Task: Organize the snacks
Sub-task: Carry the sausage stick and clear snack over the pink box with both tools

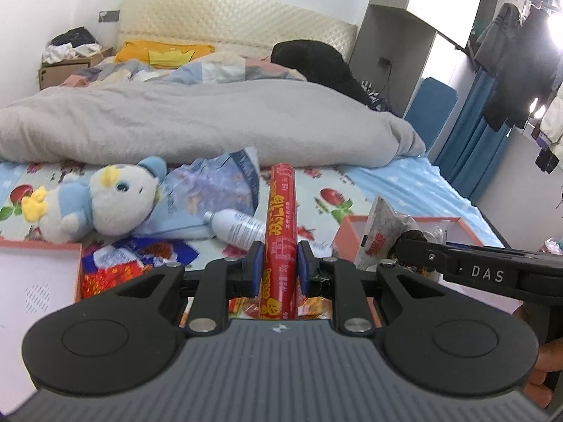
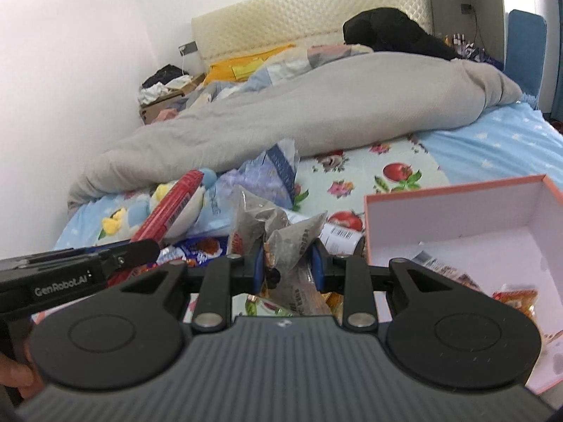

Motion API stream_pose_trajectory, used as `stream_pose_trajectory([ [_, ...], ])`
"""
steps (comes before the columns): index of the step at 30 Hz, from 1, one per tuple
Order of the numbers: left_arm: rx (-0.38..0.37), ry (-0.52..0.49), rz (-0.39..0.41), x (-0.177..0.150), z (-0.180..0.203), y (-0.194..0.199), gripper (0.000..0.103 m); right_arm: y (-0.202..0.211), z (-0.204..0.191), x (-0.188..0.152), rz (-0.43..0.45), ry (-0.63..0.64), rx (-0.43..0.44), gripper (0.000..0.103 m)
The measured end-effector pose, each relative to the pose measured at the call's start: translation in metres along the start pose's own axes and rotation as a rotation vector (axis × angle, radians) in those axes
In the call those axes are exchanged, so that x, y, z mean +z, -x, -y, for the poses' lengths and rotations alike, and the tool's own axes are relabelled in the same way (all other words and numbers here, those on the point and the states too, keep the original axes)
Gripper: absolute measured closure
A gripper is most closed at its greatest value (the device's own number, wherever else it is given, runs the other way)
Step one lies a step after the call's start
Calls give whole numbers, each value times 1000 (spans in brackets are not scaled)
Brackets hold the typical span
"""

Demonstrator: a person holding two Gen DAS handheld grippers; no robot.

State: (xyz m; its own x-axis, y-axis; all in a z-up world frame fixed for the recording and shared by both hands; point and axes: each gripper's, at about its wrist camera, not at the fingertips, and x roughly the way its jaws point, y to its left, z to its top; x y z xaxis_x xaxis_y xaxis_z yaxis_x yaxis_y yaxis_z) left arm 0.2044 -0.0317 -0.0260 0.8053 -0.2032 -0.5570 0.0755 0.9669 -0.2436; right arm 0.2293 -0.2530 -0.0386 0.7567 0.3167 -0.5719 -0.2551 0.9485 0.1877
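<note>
Sausage stick [image 1: 279,232], red, stiff, slick-skinned, light: clamped near its lower half in left gripper [image 1: 279,267], pointing to twelve o'clock. Grey snack packet [image 2: 292,242], crinkly, soft, crushable: pinched mid-body in right gripper [image 2: 288,267]. Pink-rimmed box [image 2: 457,218] at three o'clock, partly filled.

plush toy [image 1: 102,204] left of bottle [image 1: 235,227], blanket [image 1: 211,123] behind

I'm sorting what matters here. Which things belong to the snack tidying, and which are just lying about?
Job: red sausage stick in left gripper; grey snack packet in right gripper; pink box; loose wrappers.

Lying about: plush toy; white bottle; grey duvet.
</note>
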Motion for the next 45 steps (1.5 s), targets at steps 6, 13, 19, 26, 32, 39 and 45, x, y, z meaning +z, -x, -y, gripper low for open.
stream_pose_trajectory([
  [6, -33, -18, 20, 18, 24, 1, 79, 17, 11, 18, 44, 2, -21, 73],
  [13, -71, -39, 26, 36, 53, -7, 79, 29, 31, 34, 78, -2, -63, 73],
  [19, -115, -54, 24, 50, 79, -19, 79, 38, 55, 44, 97, -24, -115, 73],
  [26, -154, -73, 17, 67, 110, -42, 79, 47, 83, 55, 133, -42, -170, 73],
  [32, -195, -111, -44, 62, 142, -77, 79, 42, 114, 45, 114, -73, -228, 73],
  [39, -215, -157, -164, 30, 173, -128, 79, 25, 150, 11, 27, -75, -343, 73],
  [45, -223, -199, -278, -1, 192, -167, 79, 6, 180, -22, -83, -167, -346, 73],
])
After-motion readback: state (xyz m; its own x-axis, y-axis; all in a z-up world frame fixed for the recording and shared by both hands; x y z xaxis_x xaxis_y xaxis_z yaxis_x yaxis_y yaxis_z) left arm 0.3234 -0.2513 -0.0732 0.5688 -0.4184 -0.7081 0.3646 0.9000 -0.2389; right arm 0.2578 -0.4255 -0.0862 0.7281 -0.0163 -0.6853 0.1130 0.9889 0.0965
